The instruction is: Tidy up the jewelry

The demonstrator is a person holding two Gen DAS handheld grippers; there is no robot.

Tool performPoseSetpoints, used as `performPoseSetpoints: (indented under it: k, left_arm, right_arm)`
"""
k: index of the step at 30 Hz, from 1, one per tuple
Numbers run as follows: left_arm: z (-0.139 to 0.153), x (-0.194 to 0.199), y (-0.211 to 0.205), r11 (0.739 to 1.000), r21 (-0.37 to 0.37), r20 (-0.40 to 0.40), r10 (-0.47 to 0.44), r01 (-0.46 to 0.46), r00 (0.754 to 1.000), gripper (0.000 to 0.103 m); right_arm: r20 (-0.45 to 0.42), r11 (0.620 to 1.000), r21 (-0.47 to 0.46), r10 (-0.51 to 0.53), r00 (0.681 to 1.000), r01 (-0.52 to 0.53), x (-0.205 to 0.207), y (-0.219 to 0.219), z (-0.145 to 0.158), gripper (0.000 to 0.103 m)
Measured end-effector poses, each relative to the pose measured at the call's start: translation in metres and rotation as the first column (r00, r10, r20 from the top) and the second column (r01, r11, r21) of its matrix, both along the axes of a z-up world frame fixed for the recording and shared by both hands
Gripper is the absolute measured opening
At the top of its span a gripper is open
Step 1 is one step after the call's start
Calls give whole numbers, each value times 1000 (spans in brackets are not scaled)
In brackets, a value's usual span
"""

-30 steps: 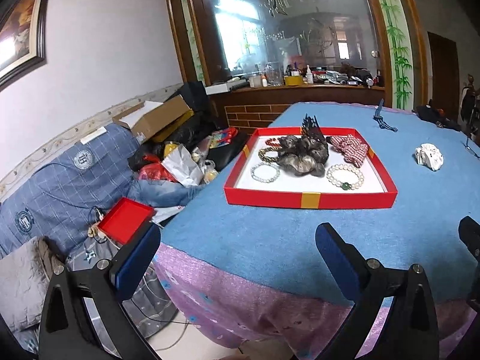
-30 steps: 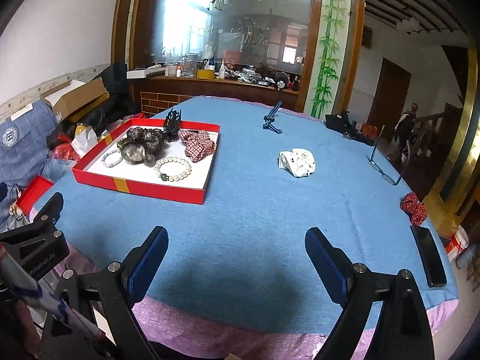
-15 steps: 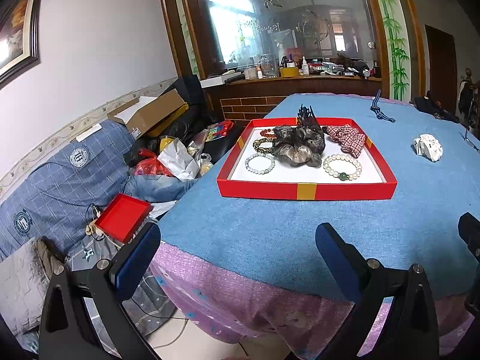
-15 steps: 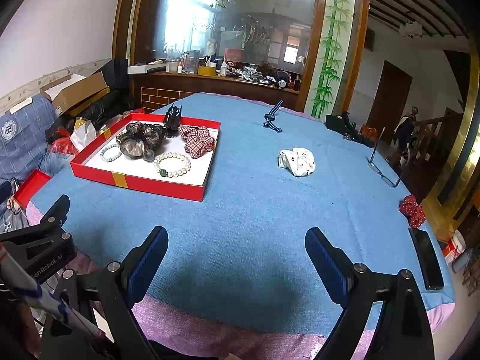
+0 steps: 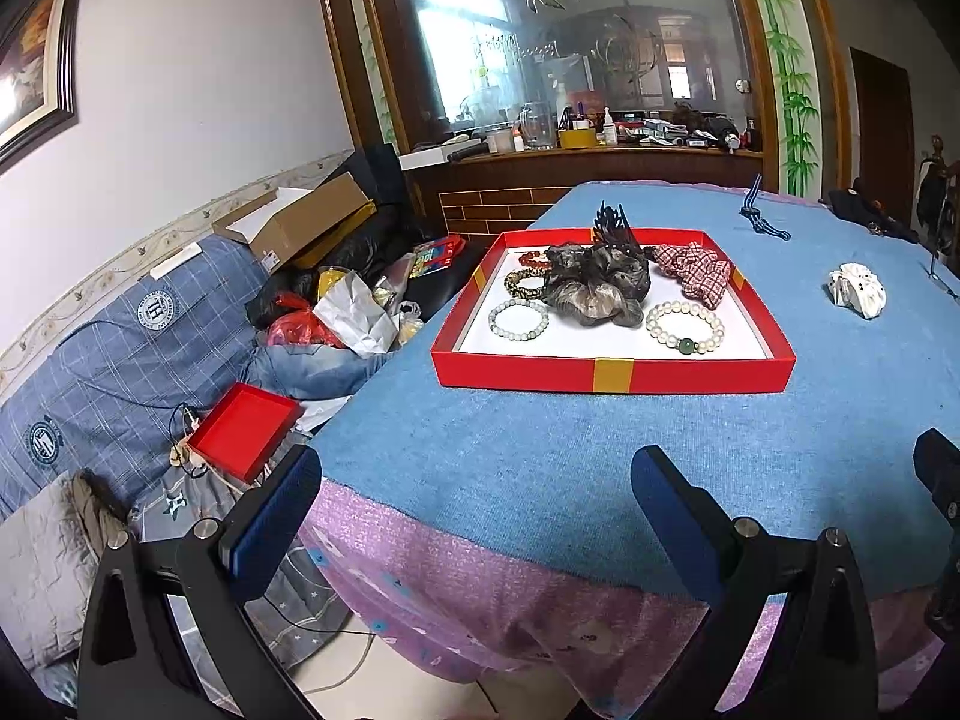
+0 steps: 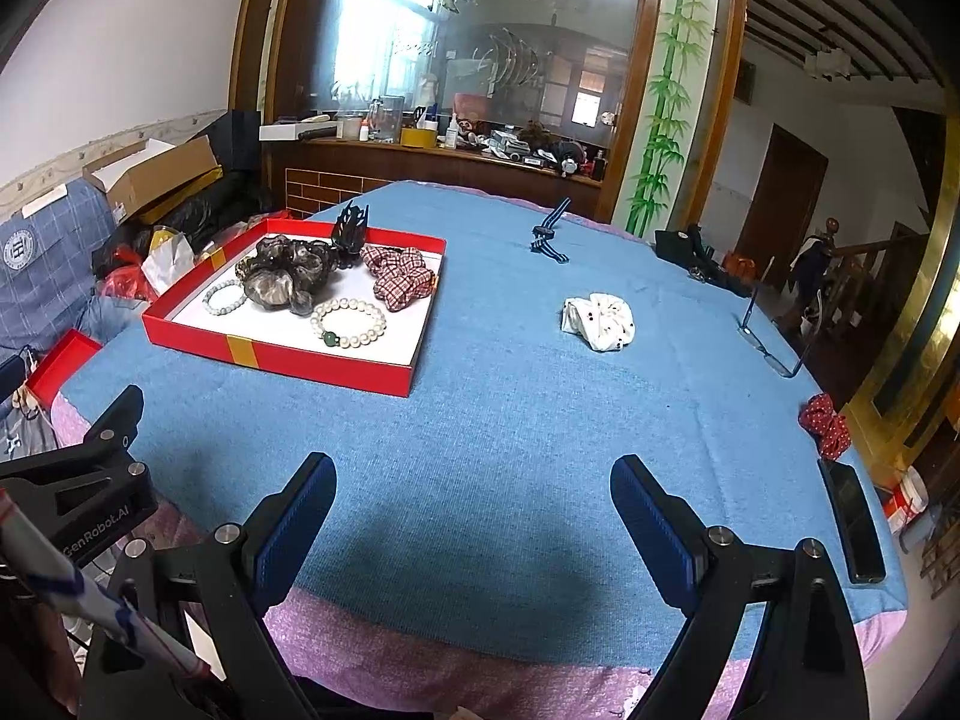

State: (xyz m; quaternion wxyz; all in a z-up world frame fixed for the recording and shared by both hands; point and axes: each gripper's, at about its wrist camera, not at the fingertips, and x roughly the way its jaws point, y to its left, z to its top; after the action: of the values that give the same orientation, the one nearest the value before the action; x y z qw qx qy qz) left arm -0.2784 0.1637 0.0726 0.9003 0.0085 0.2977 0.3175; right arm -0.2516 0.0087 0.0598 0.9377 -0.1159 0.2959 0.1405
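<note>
Both grippers hang above the near edge of the table (image 6: 510, 420), which is covered with a blue cloth. The left gripper (image 5: 474, 516) has its jaws spread wide and holds nothing; the right gripper (image 6: 471, 516) is likewise fully open and empty. Compared with one second ago, the left wrist view has shifted: the red tray (image 5: 606, 373) now sits more central and slightly nearer (the right wrist view shows only a small change, and nothing on the table has moved). The tray lies on the left part of the table and contains a white pearl bracelet with a green bead (image 5: 685, 326), a pale green bead bracelet (image 5: 519, 323), a dark scrunchie (image 5: 600, 288), a red plaid scrunchie (image 5: 693, 267) and a black claw clip (image 5: 612, 225). Outside the tray, well apart from it, a white scrunchie (image 6: 600, 319) and a blue striped ribbon (image 6: 549, 234) rest on the cloth. A red dotted scrunchie (image 6: 827, 425) lies near the right edge, beside a black phone (image 6: 852, 519).
</note>
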Motion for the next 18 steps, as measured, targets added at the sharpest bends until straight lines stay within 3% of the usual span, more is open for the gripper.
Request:
performPoseSetpoints:
  k: [18]
  left_arm:
    - [-2,0,1,1000,-5,-3,4,-4,1000,103]
  right_arm:
    - [-14,1000,-21,7,1000,-7,0,4,-5,95]
